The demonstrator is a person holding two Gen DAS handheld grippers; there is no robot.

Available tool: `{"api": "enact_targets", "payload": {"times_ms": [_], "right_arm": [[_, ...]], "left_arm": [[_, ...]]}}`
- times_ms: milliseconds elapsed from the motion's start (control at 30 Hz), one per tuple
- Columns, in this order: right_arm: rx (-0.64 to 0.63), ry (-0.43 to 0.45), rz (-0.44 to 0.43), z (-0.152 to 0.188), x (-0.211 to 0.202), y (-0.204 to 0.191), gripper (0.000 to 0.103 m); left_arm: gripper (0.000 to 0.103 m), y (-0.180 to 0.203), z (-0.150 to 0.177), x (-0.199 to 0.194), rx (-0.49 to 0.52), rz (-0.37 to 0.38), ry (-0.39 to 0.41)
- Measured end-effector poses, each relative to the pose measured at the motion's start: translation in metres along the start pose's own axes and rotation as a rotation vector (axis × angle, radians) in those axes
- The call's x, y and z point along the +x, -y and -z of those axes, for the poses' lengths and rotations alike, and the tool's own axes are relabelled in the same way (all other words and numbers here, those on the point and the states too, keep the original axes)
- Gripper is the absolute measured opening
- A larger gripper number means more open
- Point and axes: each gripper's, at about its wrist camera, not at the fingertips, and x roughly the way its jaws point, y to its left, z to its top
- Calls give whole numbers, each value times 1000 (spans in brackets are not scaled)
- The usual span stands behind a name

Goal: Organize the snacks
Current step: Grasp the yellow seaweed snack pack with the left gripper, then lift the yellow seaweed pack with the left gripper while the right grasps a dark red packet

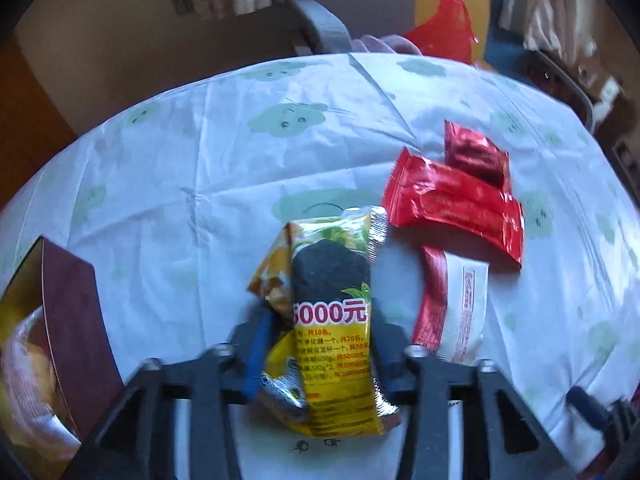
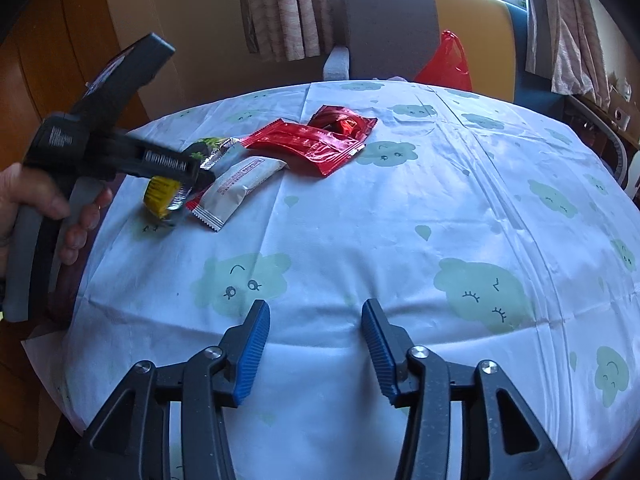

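My left gripper [image 1: 320, 328] is shut on a yellow snack packet [image 1: 336, 320] and holds it just above the table; a second yellow-orange packet [image 1: 272, 276] is pinched with it. In the right wrist view the left gripper [image 2: 188, 176] shows at the left with the yellow packet [image 2: 162, 194]. To its right lie a white-and-red packet [image 1: 460, 304] [image 2: 236, 188], a bright red packet [image 1: 456, 204] [image 2: 316, 144] and a dark red packet [image 1: 476, 154] [image 2: 344, 120]. My right gripper [image 2: 316, 344] is open and empty over the near table edge.
A dark red box [image 1: 76, 320] with snacks inside stands at the table's left edge. The round table has a white cloud-print cloth [image 2: 400, 220]. A grey chair [image 2: 384, 28] and a red plastic bag [image 2: 446, 60] are behind the table.
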Motion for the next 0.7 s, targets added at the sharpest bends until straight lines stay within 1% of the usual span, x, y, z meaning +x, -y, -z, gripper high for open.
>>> {"api": "enact_targets", "payload": {"times_ms": [100,233,367,467,533,633,700], "right_arm": [[-12,6,3,1,0,-1,51],[-6,5,-10,0,-1,1,51],[-5,-10,-16,-1,-2,2,51],[-14,-20,-20,0,-3,2,51],[-14,-25,-25,1,-5,4,51],[-19,-42,-33,-1,-6,6,48],[-15,-53,-43,-4,-7,8,41]], "left_arm": [[32,0,12,-7,-24,-9,5],[32,8,45,-23,-22,-13,22],[32,22,82,-41,9,-19,44],[32,32,106,-52,42,-25,66],[32,37,120,-59,57,-17,79],[33,43,139,-66,82,-7,105],[34,43,146,-68,93,-6,132]]}}
